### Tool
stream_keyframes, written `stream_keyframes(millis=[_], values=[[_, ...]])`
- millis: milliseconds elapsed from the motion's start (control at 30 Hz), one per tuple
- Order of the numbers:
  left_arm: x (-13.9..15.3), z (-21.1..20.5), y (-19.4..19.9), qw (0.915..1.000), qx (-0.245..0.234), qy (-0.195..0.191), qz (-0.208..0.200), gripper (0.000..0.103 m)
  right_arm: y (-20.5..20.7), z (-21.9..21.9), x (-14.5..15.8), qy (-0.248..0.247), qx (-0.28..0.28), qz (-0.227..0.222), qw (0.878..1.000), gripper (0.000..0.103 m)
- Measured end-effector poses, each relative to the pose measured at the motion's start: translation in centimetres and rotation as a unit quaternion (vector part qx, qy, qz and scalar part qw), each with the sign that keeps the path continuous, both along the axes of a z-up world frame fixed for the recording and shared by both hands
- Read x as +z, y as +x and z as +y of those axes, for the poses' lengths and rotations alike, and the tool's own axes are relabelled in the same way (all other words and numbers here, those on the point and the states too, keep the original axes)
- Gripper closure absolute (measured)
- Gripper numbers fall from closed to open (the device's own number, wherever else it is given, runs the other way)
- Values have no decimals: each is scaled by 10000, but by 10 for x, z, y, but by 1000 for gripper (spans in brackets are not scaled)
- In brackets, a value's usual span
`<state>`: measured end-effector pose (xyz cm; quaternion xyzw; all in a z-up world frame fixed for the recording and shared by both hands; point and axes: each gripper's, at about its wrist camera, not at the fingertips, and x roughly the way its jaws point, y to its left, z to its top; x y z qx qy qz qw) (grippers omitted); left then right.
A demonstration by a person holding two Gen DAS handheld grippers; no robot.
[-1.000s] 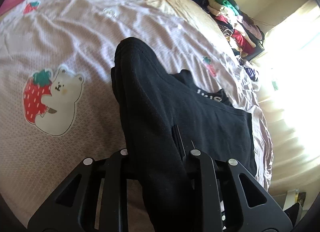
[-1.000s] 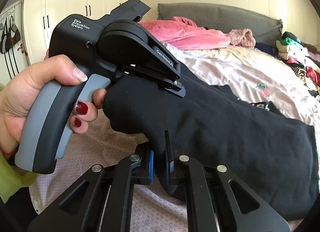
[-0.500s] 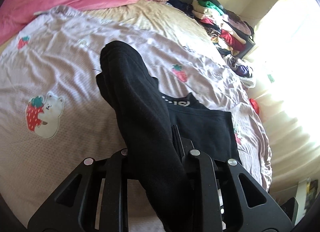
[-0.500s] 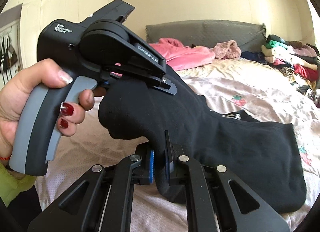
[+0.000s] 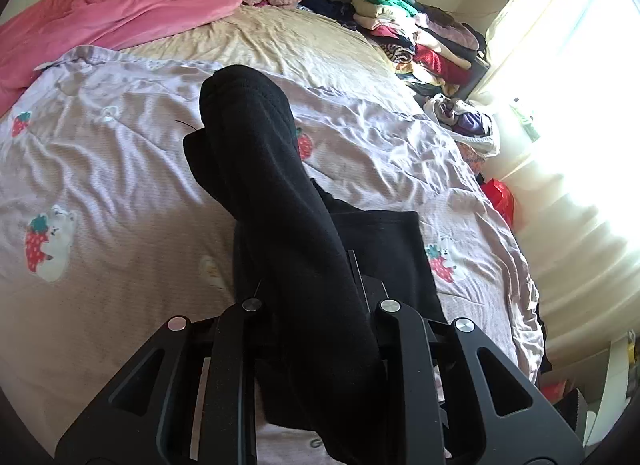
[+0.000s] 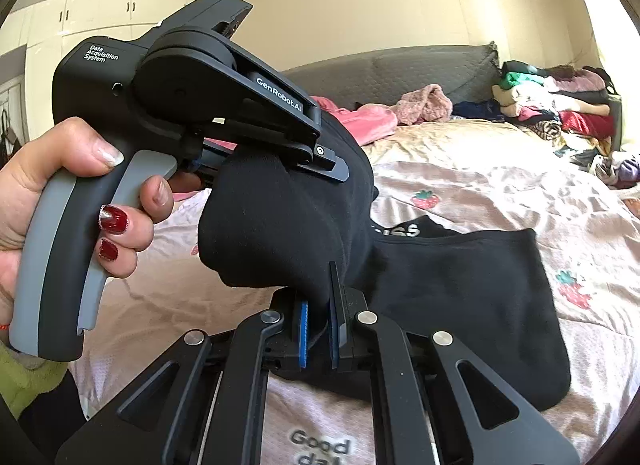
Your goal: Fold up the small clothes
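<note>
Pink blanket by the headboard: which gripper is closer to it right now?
Left. The left gripper is held up on the side toward the pink blanket. The right gripper sits lower and nearer the foot, both clamping the black garment.

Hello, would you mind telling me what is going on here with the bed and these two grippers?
A person is folding a black garment over a bed, with a handheld gripper in each hand. The left gripper and the right gripper are both shut on one end of the cloth, close together and lifted off the bed. The other end lies flat on the strawberry-print cover. A pile of clothes sits at the far corner.
</note>
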<state>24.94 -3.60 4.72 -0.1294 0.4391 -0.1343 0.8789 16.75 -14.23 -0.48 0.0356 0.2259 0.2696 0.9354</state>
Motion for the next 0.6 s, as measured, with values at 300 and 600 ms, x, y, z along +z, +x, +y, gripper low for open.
stream_keyframes(millis=[300,600], values=[[-12,-51,5,9996,-199,181,80,89,-5,-38,-12,139,-296,165,9993,96],[-36,-81,9,9993,-294,98,220,85,-3,-59,-31,46,-547,443,9975,96]])
